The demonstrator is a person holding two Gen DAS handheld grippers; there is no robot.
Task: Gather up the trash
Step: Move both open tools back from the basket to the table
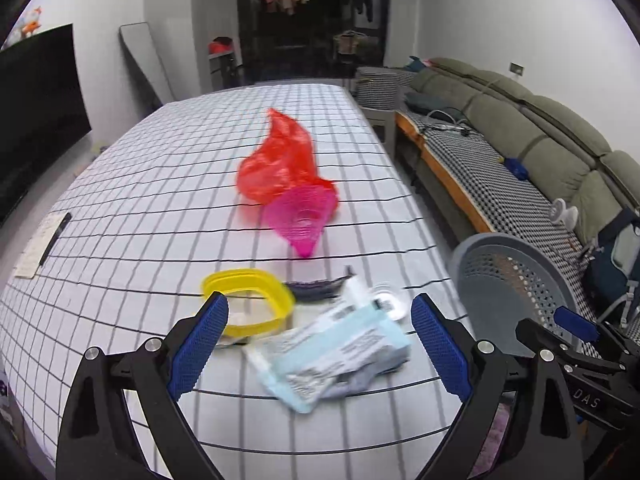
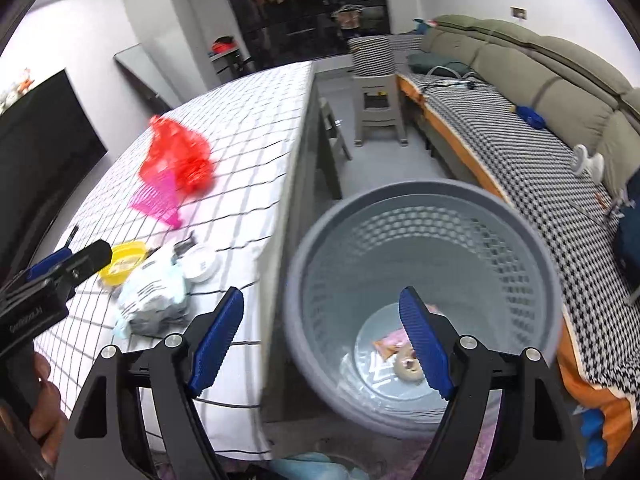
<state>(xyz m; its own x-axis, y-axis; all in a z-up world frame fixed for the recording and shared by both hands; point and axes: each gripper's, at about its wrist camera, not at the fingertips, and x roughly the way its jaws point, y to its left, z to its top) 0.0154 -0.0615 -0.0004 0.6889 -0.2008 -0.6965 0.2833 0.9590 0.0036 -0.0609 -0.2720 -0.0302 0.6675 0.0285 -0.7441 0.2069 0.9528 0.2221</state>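
Observation:
My left gripper (image 1: 320, 316) is open above a crumpled pale blue and white packet (image 1: 336, 364) on the checked tablecloth (image 1: 160, 184). A yellow plastic ring (image 1: 248, 304), a small round clear lid (image 1: 390, 302), a dark wrapper (image 1: 316, 286), a pink mesh piece (image 1: 304, 220) and a red plastic bag (image 1: 280, 160) lie beyond. My right gripper (image 2: 322, 314) is open and empty over the table edge and the grey perforated bin (image 2: 424, 280), which holds a few scraps (image 2: 400, 354). The packet (image 2: 154, 296) and red bag (image 2: 178, 156) also show in the right wrist view.
A paper with a black pen (image 1: 40, 246) lies at the table's left edge. A sofa (image 1: 520, 140) runs along the right, with a grey stool (image 2: 378, 108) on the floor between. A dark TV (image 1: 36, 108) stands at left. The left gripper's body (image 2: 48, 280) shows at the right view's left.

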